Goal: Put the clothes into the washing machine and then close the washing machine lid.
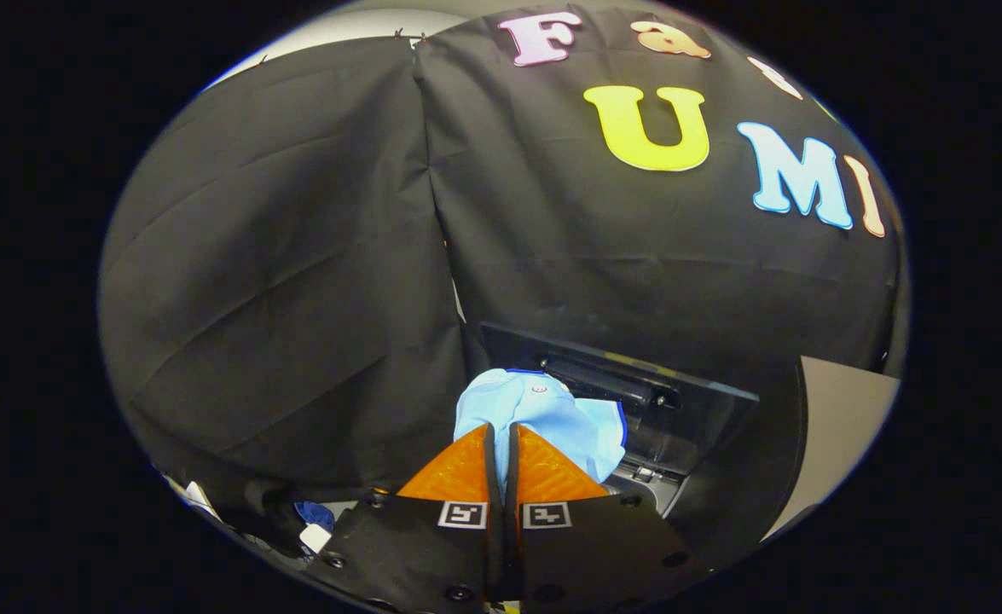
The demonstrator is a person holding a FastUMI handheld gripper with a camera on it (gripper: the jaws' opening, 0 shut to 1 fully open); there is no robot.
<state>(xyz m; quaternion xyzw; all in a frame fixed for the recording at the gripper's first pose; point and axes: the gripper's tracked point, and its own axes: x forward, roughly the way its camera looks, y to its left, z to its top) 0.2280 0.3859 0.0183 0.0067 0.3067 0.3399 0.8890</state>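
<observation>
Between the two fingers of the gripper (501, 448), which stand pressed almost together, a light blue cloth garment (543, 418) is pinched at its near edge. Both fingers press on the fabric, and the rest of it bunches up just beyond the fingertips, with a small round snap or button showing on its top fold. Each finger carries a small square black-and-white marker tag near its base; no readable writing shows on them.

Beyond and beside the garment stands the dark washing machine (680, 443), with its black lid (620, 375) raised and tilted back, a hinge bar across it. The garment hangs in front of the lid, above the open top. Whether it touches the machine cannot be told.

Behind everything hangs the black cloth wall (296, 256).
</observation>
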